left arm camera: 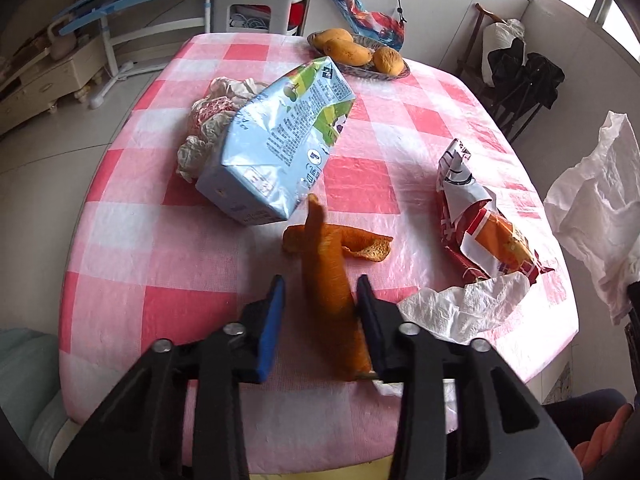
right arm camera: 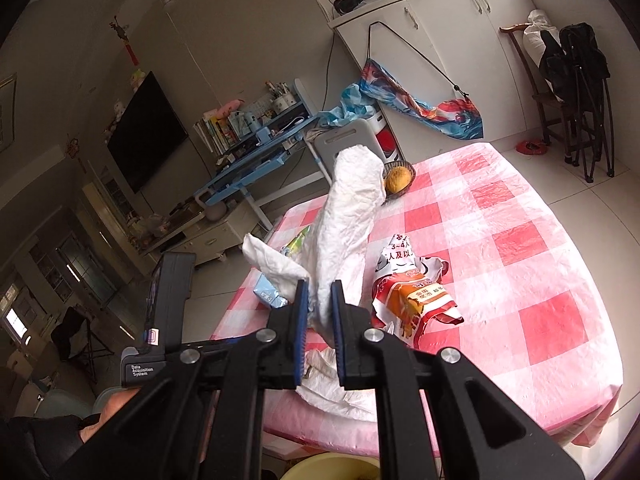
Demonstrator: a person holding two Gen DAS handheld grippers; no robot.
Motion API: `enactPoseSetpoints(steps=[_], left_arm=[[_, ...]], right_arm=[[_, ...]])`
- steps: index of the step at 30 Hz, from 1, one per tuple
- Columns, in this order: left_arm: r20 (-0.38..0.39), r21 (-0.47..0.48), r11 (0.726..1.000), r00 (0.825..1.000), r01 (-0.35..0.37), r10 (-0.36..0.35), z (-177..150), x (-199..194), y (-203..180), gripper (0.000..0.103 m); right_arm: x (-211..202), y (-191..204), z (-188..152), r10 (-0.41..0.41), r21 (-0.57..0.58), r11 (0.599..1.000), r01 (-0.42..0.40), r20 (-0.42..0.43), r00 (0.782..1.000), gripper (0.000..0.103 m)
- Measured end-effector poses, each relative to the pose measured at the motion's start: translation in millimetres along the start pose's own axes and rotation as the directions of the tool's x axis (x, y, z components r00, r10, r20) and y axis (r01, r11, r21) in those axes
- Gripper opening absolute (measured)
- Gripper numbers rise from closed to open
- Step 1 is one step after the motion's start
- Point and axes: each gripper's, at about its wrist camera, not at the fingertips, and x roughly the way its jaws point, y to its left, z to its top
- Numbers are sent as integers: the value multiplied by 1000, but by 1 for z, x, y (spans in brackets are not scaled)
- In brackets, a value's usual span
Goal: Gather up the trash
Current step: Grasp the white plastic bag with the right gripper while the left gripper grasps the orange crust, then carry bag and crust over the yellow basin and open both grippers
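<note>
Left gripper [left arm camera: 320,292] fingers gape around an orange peel [left arm camera: 334,280], right gripper [right arm camera: 318,300] pinches white tissue [right arm camera: 348,216]; carton [left arm camera: 276,140] and wrapper [left arm camera: 480,220] remain on the desk [left arm camera: 420,152].

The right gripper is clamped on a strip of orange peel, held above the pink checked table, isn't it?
Not quite. The right gripper is clamped on a white tissue, as the right wrist view shows. The orange peel sits between the left gripper's fingers.
</note>
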Motion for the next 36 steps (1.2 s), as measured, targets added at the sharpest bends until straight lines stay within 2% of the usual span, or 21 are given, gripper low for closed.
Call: enactPoseSetpoints(steps=[6,12,25,32,36], left_arm=[[55,20,1000,998,-4,3,-8,-19,-3,19],[133,-15,999,991,-31,32,-20,-50,2,19],[244,-42,990,960,-132,138,-45,-91,8,19],[275,-45,988,949,-147,153,-56,-109,11,19],[285,-53,988,946,-148,157,-63,-118,15,19]], right_arm=[[-1,5,-6,7,-27,1000,-7,1,1000,12],[-3,14,-12,12,-65,998,-12,-1,1000,12],[-8,32,-27,13,-138,990,-16,-22,1000,12],[-5,47,-53,9,-188,982,-32,-124,992,13],[2,53,-82,-6,-194,980,-44,-251,968,13]])
